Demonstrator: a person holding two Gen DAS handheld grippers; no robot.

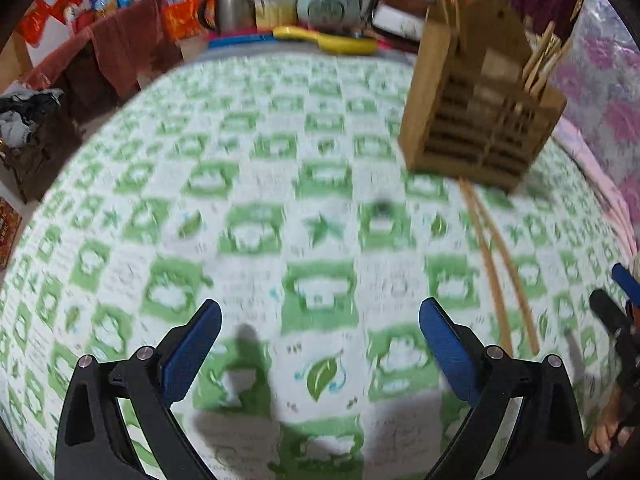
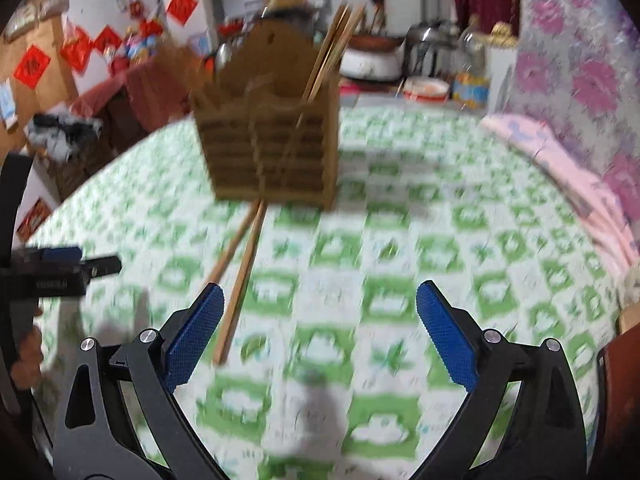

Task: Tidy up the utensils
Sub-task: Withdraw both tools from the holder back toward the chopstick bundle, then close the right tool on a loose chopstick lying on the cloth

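A slatted wooden utensil holder (image 1: pixel 480 120) (image 2: pixel 272 136) stands on the green-and-white patterned tablecloth (image 1: pixel 260 200) (image 2: pixel 400 240), with several chopsticks upright in it. A pair of loose wooden chopsticks (image 1: pixel 500 272) (image 2: pixel 240 276) lies on the cloth in front of the holder. My left gripper (image 1: pixel 320 312) hovers open over bare cloth, left of the loose pair. My right gripper (image 2: pixel 320 300) is open too, and the near ends of the pair lie just beside its left finger. Each view shows the other gripper at its edge, held by a hand.
Kettles, a rice cooker (image 1: pixel 326 0), jars and a yellow utensil (image 1: pixel 324 38) crowd the far end of the table. A pink cloth (image 2: pixel 560 168) and flowered wall covering run along the right side. Chairs draped in brown cloth (image 1: pixel 120 52) stand at the left.
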